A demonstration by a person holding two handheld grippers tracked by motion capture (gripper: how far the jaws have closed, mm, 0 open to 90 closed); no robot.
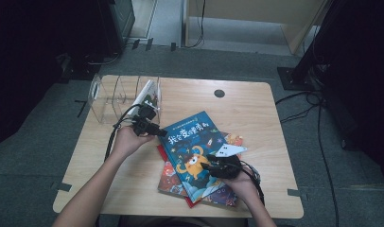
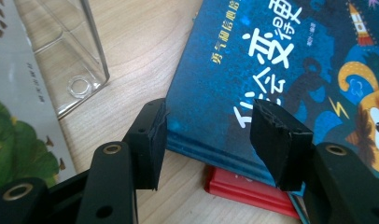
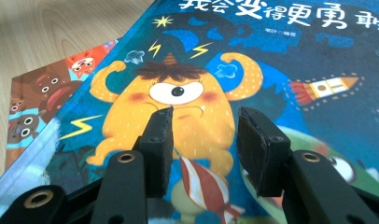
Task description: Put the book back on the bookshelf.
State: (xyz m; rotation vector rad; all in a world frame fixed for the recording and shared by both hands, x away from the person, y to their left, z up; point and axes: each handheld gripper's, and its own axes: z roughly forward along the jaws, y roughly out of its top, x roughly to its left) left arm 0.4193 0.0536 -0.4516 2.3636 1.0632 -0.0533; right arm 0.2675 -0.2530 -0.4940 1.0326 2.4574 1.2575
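Books lie stacked at the centre of the counter [image 1: 256, 109] in the high view: a blue book [image 1: 192, 151] with white lettering and an orange one-eyed monster on its cover lies uppermost, tilted, over a red book [image 1: 169, 177] whose edge shows at the stack's lower left. The left claw [image 1: 154, 130] sits at the blue book's upper left corner; the right claw [image 1: 209, 165] lies over the monster picture near the lower right. A clear plastic organiser [image 1: 109, 97] stands at upper left of the counter, with a green-and-white book [image 1: 150, 94] leaning in it, just behind the left claw.

Left gripper view: the blue book [image 2: 253, 74] fills the upper right; the claw [image 2: 208, 140] stands moderately wide, its jaws straddling the book's near edge, pads not seen pressing. The red book [image 2: 243, 191] peeks out beneath. The organiser [image 2: 71, 51] occupies the upper left, the green-and-white book [image 2: 19, 140] the left margin.

Right gripper view: the claw [image 3: 204, 147] is likewise moderately wide, empty, poised over the monster on the blue book [image 3: 290, 60]. A brown-and-orange illustrated cover [image 3: 38, 102] shows at left, under the blue book, bare counter [image 3: 52, 28] beyond.
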